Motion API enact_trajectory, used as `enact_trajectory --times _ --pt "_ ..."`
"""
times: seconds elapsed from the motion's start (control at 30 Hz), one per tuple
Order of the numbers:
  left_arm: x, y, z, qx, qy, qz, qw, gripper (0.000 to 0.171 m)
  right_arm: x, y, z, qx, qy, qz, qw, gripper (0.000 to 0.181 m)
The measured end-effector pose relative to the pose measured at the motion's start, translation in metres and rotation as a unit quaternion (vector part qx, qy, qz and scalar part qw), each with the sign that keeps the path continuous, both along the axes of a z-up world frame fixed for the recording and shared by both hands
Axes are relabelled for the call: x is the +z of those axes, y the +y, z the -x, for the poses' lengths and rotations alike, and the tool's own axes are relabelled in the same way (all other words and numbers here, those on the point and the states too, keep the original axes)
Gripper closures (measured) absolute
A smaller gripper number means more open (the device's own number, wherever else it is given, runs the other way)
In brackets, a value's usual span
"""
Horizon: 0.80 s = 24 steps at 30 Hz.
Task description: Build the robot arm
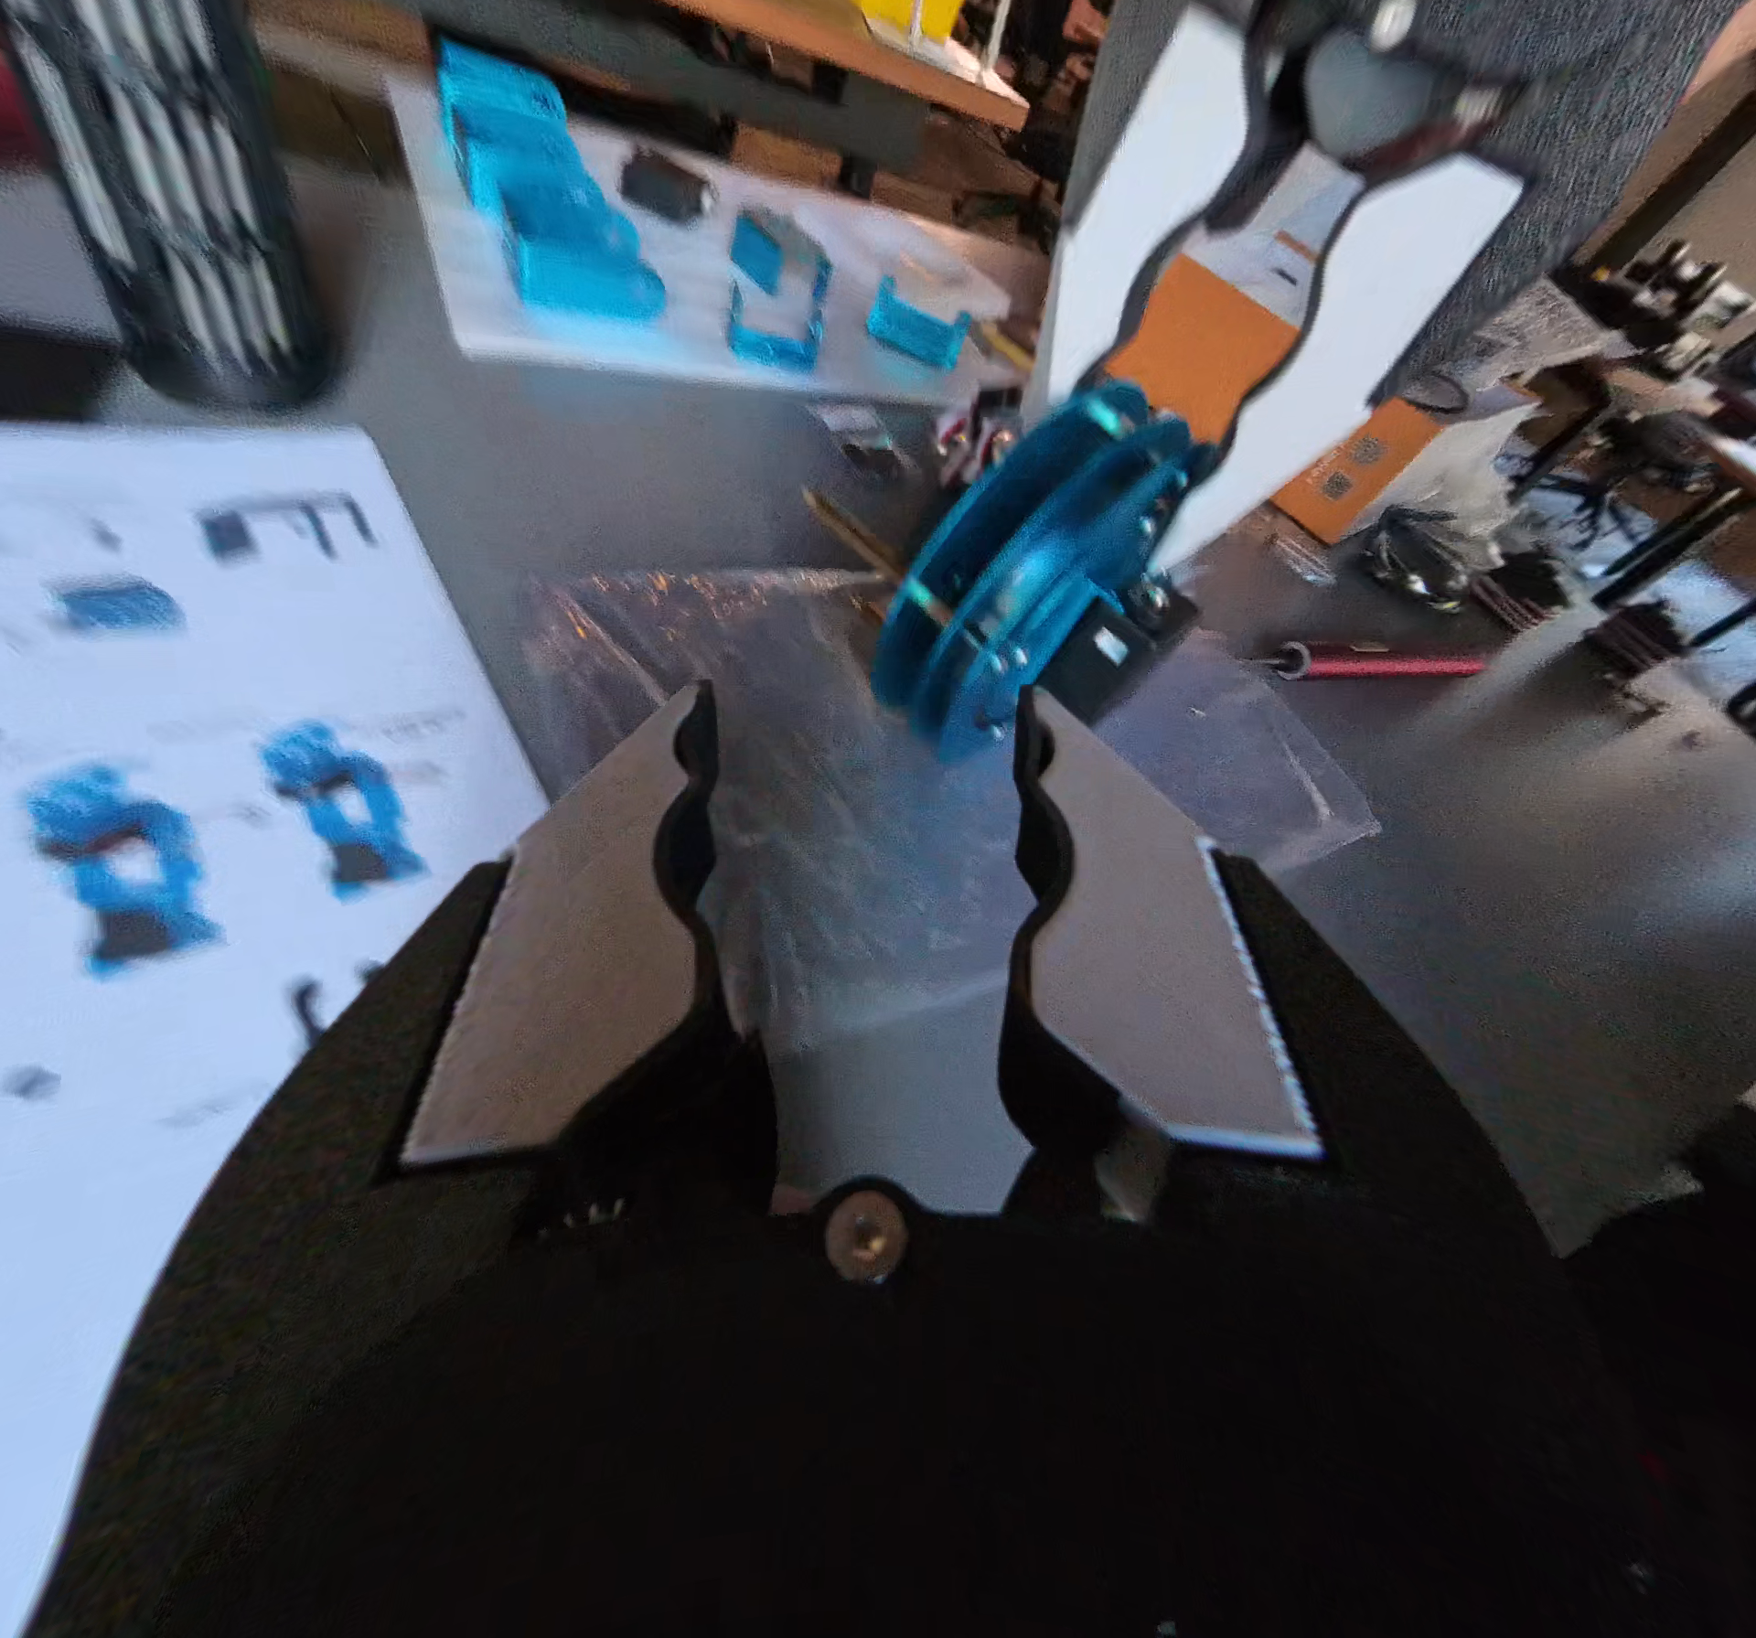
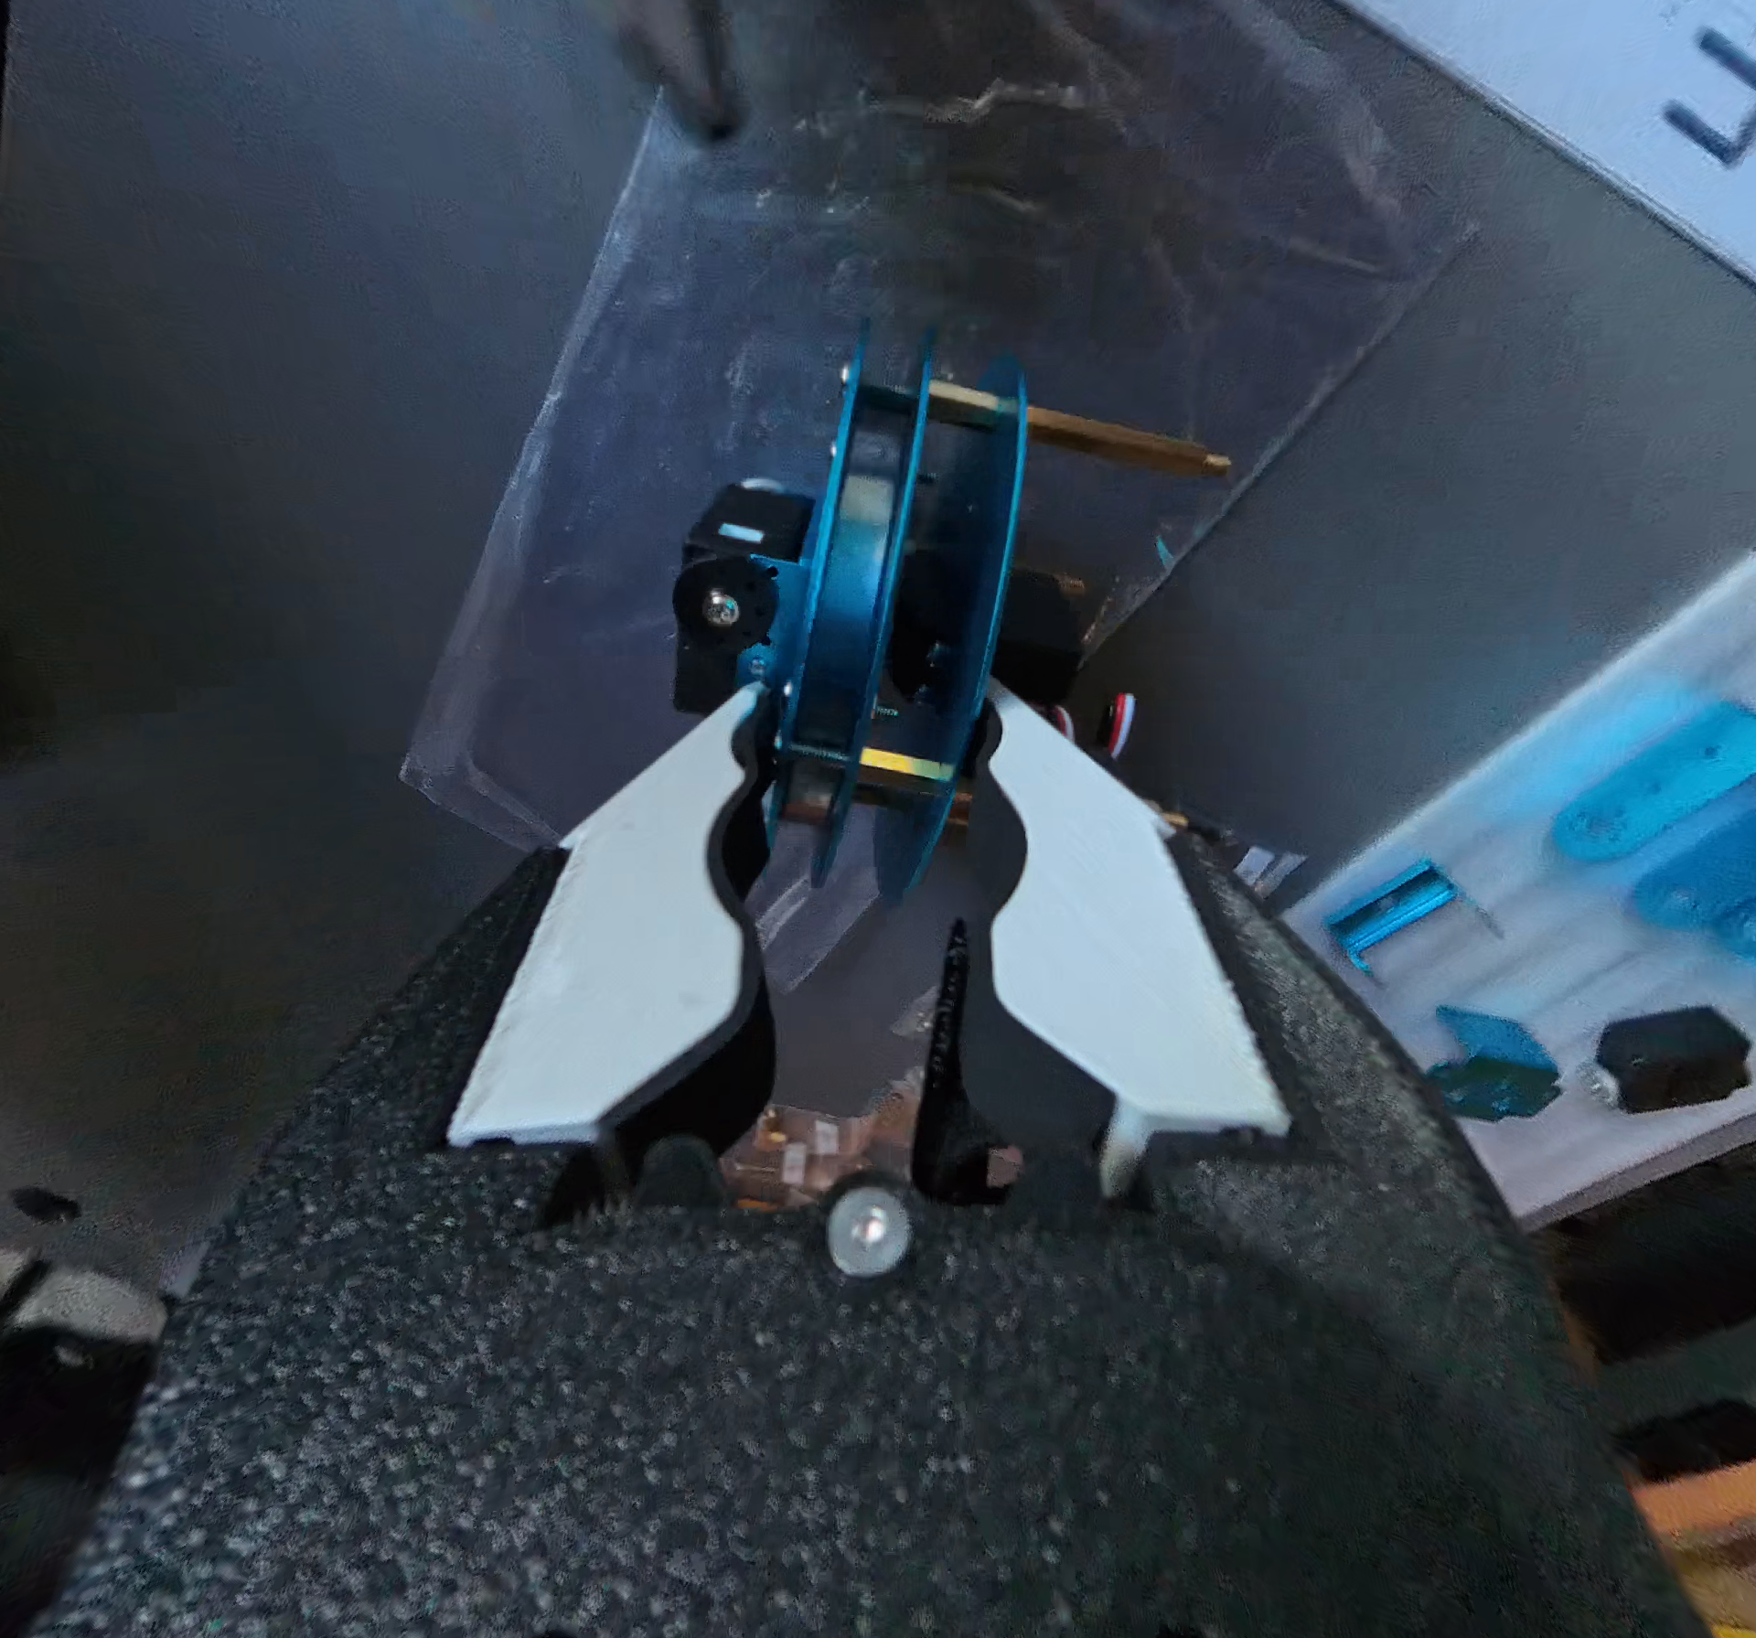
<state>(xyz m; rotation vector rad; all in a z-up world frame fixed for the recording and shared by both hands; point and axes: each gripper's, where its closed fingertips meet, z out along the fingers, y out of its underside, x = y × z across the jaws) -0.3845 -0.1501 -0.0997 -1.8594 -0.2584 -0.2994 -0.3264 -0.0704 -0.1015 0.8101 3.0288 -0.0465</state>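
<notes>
Grey table [image 1: 532,471]; right claw [image 2: 869,718] apparently grips blue disc assembly [image 2: 903,604].

A clear plastic bag [image 1: 855,832] lies mid-desk [image 1: 1425,927]; a white sheet [image 1: 190,737] at its left edge, a white tray [image 1: 665,262] of blue parts [image 1: 542,186] at the far edge.

Blue disc assy [image 2: 893,604] w/ brass standoffs [image 2: 1074,433], black servo [image 2: 732,585]; white tray [image 1: 684,262], blue brackets [image 1: 542,196].

Blue metal disc assembly [image 2: 888,604] with black servos and brass standoffs, on edge, pinched at 12 o'clock by right gripper [image 2: 874,723].
</notes>
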Motion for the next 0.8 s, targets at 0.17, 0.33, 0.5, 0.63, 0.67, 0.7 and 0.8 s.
enact_trajectory --times 0.17,0.33,0.5,0.63,0.67,0.7,0.8 --pt "0.013 0.01 -0.003 -0.091 0.12 0.007 0.989 0.102 0.001 -0.011 0.008 0.066 -0.026 -0.008 0.997 0.143" --pt "-0.009 0.024 -0.025 -0.177 0.141 0.031 0.974 0.1 0.0 -0.03 0.013 0.102 0.005 0.029 0.994 0.142" --pt "-0.009 0.025 -0.023 -0.18 0.144 -0.004 0.973 0.136 0.002 -0.032 0.015 0.078 0.044 0.064 0.994 0.141" --pt "-0.009 0.023 -0.024 -0.172 0.154 -0.013 0.973 0.136 0.009 -0.036 0.02 0.055 0.103 0.128 0.985 0.135" --pt "-0.009 0.023 -0.025 -0.172 0.157 -0.012 0.972 0.137 0.014 -0.037 0.02 0.04 0.118 0.15 0.981 0.124" --pt "-0.01 0.023 -0.025 -0.171 0.154 -0.01 0.973 0.137 0.023 -0.04 0.02 0.02 0.136 0.182 0.974 0.119" --pt "-0.01 0.022 -0.025 -0.166 0.148 -0.006 0.975 0.137 0.056 -0.026 0.016 -0.061 0.213 0.252 0.942 0.116"
